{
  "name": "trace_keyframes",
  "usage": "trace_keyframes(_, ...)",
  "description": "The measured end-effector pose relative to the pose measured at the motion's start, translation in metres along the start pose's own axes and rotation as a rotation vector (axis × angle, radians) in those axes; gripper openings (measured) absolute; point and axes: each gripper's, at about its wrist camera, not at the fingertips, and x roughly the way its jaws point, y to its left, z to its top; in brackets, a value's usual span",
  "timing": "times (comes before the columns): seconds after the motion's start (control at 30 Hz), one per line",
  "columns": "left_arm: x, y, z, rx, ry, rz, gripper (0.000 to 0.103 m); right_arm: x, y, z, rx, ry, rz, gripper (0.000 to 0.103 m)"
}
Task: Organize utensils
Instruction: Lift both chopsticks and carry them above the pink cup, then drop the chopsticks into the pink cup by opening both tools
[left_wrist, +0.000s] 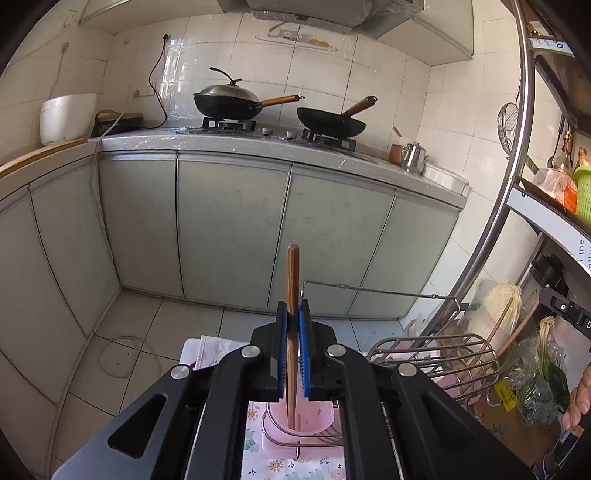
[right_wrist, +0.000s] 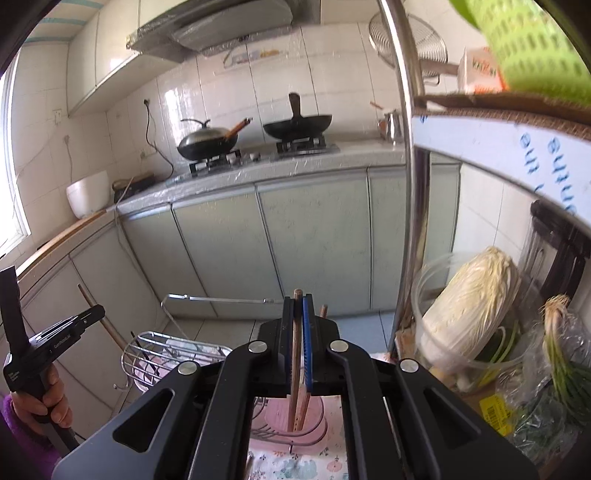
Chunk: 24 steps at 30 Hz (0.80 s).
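Observation:
My left gripper (left_wrist: 293, 310) is shut on a brown wooden chopstick (left_wrist: 292, 280) that stands upright, its lower end inside a pink holder cup (left_wrist: 314, 417) in a wire rack. My right gripper (right_wrist: 298, 306) is shut on another wooden chopstick (right_wrist: 296, 343), also upright, with its lower end in a pink holder cup (right_wrist: 314, 413). A second chopstick (right_wrist: 323, 311) stands beside it in that cup. A wire utensil basket (left_wrist: 436, 354) sits to the right in the left wrist view, and to the left in the right wrist view (right_wrist: 162, 350).
The rack stands on a floral cloth (right_wrist: 295, 465). A metal shelf post (right_wrist: 410, 166) rises at right, with a napa cabbage (right_wrist: 469, 302) and green onions (right_wrist: 565, 354) on the shelf. Kitchen cabinets (left_wrist: 229, 229) and two woks (left_wrist: 332, 120) on the stove lie ahead.

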Motion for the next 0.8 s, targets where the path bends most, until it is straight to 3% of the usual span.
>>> trace_keyframes(0.2, 0.021, -0.007, -0.011, 0.024, 0.052, 0.002, 0.005, 0.018, 0.003, -0.012, -0.002, 0.051, -0.005, 0.005)
trace_keyframes(0.5, 0.03, -0.011, -0.012, 0.036, 0.06, 0.013, 0.007, 0.029, 0.004, -0.019, -0.002, 0.069, -0.016, 0.005)
trace_keyframes(0.57, 0.032, -0.008, -0.011, 0.012, 0.068, 0.004, 0.011, 0.03, 0.005, -0.018, 0.003, 0.072, -0.005, 0.005)
trace_keyframes(0.63, 0.033, -0.005, -0.011, -0.014, 0.07, -0.001, 0.025, 0.03, 0.006, -0.017, 0.003, 0.071, 0.001, 0.006)
trace_keyframes(0.7, 0.03, -0.003, -0.009, -0.035, 0.057, -0.005, 0.031, 0.028, 0.006, -0.016, 0.001, 0.063, -0.003, 0.007)
trace_keyframes(0.8, 0.023, -0.003, -0.007, -0.038, 0.041, -0.008, 0.033, 0.02, 0.007, -0.013, -0.007, 0.036, -0.007, 0.024)
